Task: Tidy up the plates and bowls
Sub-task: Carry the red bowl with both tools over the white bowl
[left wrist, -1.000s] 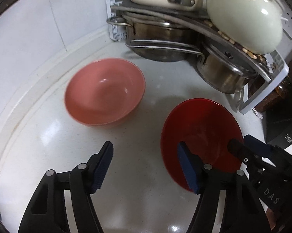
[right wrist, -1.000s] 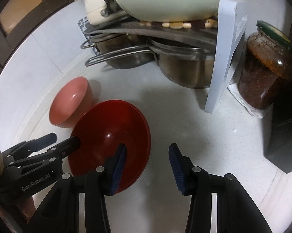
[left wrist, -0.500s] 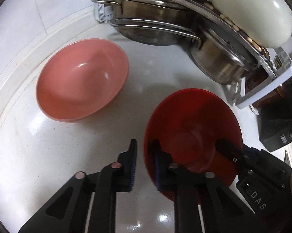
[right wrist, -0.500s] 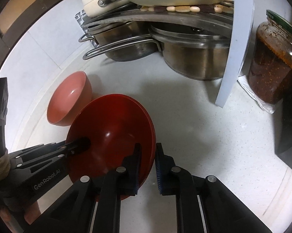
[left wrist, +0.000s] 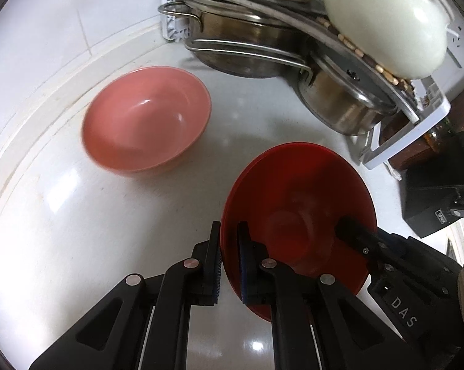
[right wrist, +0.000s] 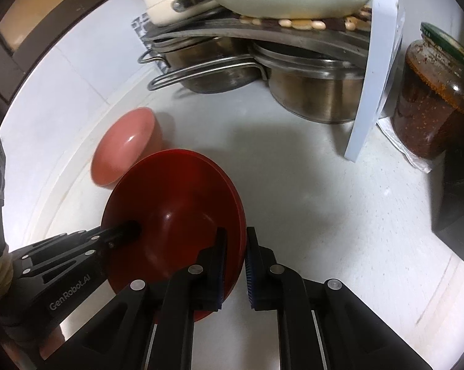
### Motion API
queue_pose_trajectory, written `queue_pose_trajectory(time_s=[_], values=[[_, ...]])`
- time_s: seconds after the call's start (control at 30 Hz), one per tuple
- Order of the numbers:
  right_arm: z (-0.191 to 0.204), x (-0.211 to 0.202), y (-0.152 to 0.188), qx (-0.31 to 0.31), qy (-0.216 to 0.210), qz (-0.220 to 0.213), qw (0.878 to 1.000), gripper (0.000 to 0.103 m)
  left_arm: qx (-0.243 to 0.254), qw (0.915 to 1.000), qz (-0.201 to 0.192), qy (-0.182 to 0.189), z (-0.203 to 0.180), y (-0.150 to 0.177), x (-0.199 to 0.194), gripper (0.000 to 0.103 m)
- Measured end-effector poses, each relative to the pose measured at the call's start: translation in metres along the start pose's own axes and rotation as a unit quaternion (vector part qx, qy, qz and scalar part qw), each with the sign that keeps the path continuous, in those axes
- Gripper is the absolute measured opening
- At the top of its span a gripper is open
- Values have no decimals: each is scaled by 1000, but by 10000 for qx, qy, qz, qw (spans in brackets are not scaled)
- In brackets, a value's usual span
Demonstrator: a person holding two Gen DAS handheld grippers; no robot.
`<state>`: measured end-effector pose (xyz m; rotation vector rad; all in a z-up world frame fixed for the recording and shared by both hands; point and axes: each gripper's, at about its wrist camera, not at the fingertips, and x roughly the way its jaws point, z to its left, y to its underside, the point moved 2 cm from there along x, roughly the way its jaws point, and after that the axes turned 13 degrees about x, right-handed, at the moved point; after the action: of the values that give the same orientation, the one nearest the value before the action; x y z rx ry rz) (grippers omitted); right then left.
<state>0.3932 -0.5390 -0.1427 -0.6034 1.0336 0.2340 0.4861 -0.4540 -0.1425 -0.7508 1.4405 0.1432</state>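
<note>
The glossy dark red round bowl sits on the white speckled desk, just beside the matte pink round bowl, and both grippers hold it. The left gripper has its fingers pinching the rim on the side nearer the pink bowl, and the right gripper has its fingers pinching the opposite rim. I judge that the task is only at its start: the two bowls are apart, not yet stacked, and the stacking is left to do
</note>
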Motion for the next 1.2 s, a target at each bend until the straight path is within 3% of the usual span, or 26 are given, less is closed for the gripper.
queue_pose_trajectory(time_s=[0.67,1.2], values=[[43,-62,60,-608,-319,89,9976,13,-499,9982,-289,-177,5,77,-96,11],[79,-93,119,-1327,-579,216,9892,13,-1106,9904,-686,-468,23,149,-154,13]])
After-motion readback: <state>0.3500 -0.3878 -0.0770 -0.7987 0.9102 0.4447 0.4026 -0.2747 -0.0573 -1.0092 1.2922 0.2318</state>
